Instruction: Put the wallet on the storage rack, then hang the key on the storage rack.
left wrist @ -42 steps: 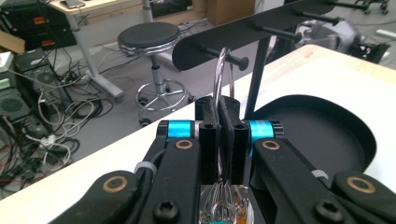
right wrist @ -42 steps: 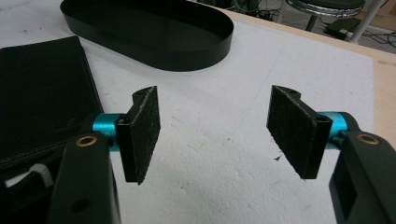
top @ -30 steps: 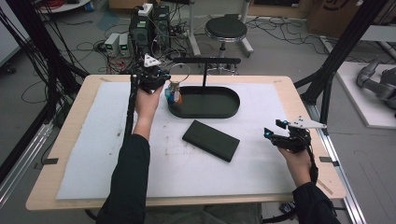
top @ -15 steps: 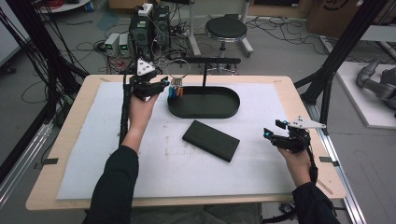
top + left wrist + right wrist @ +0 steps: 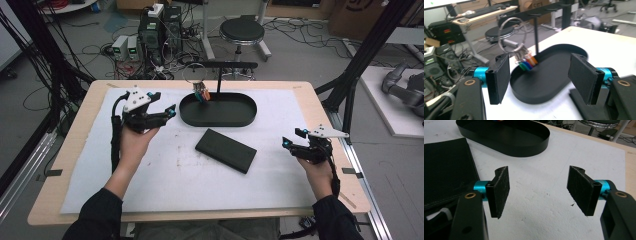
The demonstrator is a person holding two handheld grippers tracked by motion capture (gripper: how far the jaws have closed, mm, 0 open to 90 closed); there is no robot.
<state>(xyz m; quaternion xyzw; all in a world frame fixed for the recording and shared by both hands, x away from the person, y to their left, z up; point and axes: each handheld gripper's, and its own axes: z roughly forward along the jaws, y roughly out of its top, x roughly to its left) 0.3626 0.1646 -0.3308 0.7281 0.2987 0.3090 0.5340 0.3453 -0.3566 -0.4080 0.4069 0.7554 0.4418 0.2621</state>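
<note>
The key ring [image 5: 196, 75] is seen hanging from the left end of the black stand's bar [image 5: 227, 65], with its bunch of coloured tags [image 5: 202, 94] dangling over the left end of the oval black tray [image 5: 235, 116]. In the left gripper view the ring [image 5: 512, 35] is hooked on a peg of the bar, and the green, blue and orange tags [image 5: 527, 63] sit just above the tray floor (contact with the tray cannot be told).

The left gripper [image 5: 167, 114] is held just left of the tray, above the white mat [image 5: 165, 175], pointing toward the ring but apart from it. Its jaws have just been opening and are now spread wide; nothing is held between them, and nothing is touched by the pads [image 5: 499, 80].

The right gripper [image 5: 290, 145] is held near the right edge of the mat, well apart from the tray and the ring. Its jaws are also spread wide with only bare mat seen between them (no contact with anything).

A flat black case [image 5: 226, 150] lies on the mat between the two grippers, just in front of the tray and turned at an angle. In the right gripper view the case [image 5: 446, 167] is seen to the left of the jaws, with the tray [image 5: 524, 147] beyond it.

The mat is laid on a wooden table [image 5: 75, 140].
</note>
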